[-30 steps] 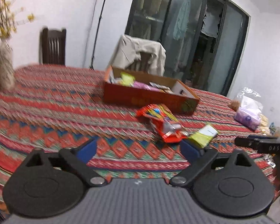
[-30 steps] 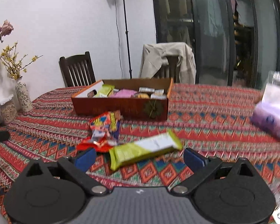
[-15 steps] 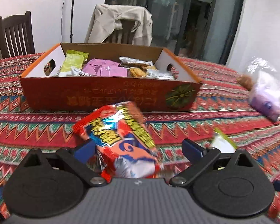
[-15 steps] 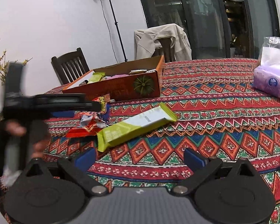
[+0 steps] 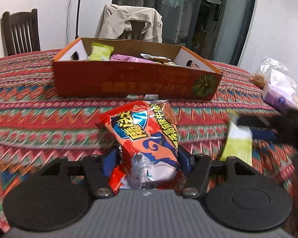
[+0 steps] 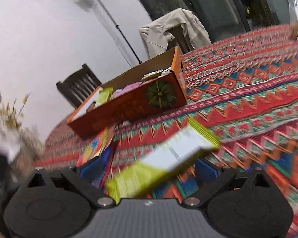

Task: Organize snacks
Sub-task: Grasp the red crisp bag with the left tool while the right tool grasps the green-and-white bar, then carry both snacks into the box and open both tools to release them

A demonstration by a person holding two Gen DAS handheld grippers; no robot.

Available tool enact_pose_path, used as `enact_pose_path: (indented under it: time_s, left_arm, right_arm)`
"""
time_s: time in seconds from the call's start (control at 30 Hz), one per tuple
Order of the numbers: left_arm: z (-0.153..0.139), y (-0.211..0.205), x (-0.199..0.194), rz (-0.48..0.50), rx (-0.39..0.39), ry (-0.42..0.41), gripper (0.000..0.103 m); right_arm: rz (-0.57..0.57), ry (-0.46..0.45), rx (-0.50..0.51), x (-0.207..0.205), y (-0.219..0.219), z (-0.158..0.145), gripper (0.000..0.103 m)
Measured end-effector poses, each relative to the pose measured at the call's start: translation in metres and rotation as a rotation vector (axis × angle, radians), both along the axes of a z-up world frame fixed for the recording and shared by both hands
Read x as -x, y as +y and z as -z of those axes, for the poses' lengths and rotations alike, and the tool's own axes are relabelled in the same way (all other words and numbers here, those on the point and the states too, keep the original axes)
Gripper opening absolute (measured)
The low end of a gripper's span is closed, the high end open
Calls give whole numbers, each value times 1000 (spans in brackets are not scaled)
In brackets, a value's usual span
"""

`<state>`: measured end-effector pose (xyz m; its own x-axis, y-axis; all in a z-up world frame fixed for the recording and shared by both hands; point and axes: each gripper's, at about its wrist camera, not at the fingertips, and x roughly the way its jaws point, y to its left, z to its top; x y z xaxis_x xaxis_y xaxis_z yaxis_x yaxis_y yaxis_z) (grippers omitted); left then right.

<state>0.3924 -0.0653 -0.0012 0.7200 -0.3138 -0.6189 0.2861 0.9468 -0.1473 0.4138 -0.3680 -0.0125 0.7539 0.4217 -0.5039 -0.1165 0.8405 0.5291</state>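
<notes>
Several snacks are already seen in the cardboard box (image 5: 137, 79), upper centre. Left gripper (image 5: 147, 156) is clenched on the red snack bag (image 5: 147, 136); right gripper (image 6: 147, 170) straddles the green bar (image 6: 163, 162), closure undeterminable. Both remain unboxed.

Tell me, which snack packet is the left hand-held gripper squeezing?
The red packet, pinched between its blue fingers. The green bar lies to its right, by the other gripper.

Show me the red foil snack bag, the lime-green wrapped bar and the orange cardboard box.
Red foil snack bag (image 5: 147, 136), left wrist view, centre of its printed front.
Lime-green wrapped bar (image 6: 164, 162), right wrist view, middle of the wrapper.
Orange cardboard box (image 5: 129, 81), left wrist view, front wall.
</notes>
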Motion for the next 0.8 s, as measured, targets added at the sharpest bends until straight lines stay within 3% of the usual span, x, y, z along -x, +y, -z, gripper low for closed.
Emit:
enact_pose_path:
  time_s: [0.17,0.37,0.4,0.5,0.57,0.6,0.63,0.8]
  left_arm:
    - [-4,11,15,27,-21,-30,77]
    - [1,5,-2,15,-1,-17,76]
    - [3,3,-3,15,0,-13,72]
    - [5,1,1,30,-5,-35,59]
    - [2,2,8,36,9,-32,59]
    - [1,3,13,38,23,-31,59]
    - [-1,5,20,41,34,-36,59]
    - [-15,8,65,54,23,-99,59]
  right_arm:
    - [-16,-3,108,-40,36,0,94]
    - [-91,-26,405,-39,90,1,82]
    - [-91,-30,431,-35,91,2,77]
    - [-85,-30,475,-26,87,1,73]
    - [-93,-34,508,-17,84,1,61]
    - [-95,-35,522,-12,81,1,46]
    - [-102,-32,518,-7,78,-1,37]
    - [-130,-32,526,23,75,-4,37]
